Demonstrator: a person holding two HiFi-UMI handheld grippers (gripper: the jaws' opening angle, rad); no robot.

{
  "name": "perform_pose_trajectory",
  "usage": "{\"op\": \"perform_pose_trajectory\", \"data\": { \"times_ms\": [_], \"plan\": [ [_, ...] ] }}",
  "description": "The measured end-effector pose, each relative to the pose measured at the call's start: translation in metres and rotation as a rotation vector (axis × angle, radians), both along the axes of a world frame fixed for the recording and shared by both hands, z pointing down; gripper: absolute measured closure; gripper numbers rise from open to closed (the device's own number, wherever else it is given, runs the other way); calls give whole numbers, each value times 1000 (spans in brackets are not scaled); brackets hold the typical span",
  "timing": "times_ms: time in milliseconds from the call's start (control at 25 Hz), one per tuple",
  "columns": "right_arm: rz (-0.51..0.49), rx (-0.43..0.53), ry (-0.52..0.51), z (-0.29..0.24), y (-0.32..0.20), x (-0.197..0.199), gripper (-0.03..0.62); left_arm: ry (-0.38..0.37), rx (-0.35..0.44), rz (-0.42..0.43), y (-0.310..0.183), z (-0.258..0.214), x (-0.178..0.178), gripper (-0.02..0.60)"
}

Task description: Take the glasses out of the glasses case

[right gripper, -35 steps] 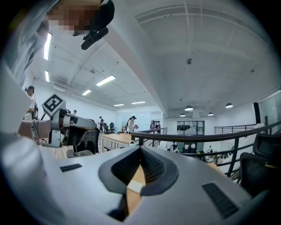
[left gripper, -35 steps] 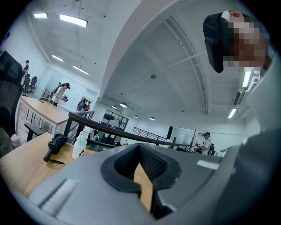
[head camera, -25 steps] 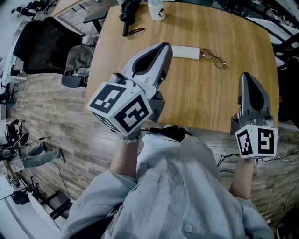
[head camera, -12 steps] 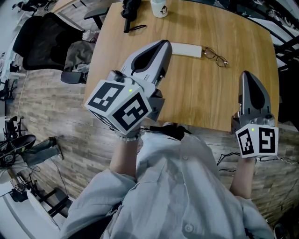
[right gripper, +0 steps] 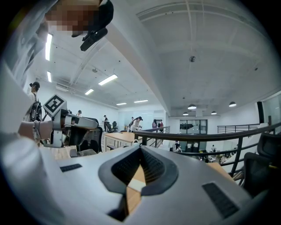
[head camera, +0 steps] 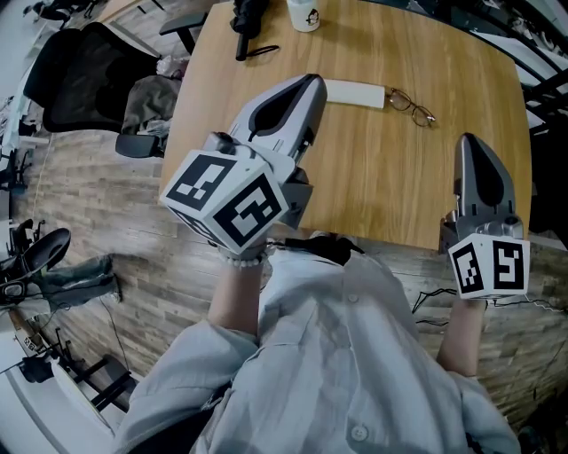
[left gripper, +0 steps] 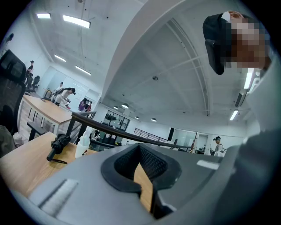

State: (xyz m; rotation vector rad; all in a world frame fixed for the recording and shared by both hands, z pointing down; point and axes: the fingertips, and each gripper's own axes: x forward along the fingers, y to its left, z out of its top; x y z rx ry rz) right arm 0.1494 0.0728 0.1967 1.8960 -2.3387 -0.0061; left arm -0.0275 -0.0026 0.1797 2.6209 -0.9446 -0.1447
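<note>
the glasses (head camera: pixel 410 105), thin and dark-rimmed, lie out on the bench (head camera: pixel 382 186) just right of the glasses case (head camera: pixel 355 92), a flat white oblong. the left claw (head camera: pixel 311 82) hangs just left of the case, its jaws together on nothing. the right claw (head camera: pixel 467 140) sits well to the case's right and nearer the person, also closed and empty. the bench is pale wood. beyond the case stand a white cup (head camera: pixel 303 14) and a black umbrella (head camera: pixel 242 31). far left of it are a black chair (head camera: pixel 75 84) and plank floor (head camera: pixel 133 239).
</note>
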Motion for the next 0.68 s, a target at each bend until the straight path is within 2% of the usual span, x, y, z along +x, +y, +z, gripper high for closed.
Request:
{"op": "perform_pose_trajectory", "data": {
  "times_ms": [680],
  "plan": [
    [-3,-4,2,0,-7,-5,594,10,3,1,-6,0,-5,577]
  ]
}}
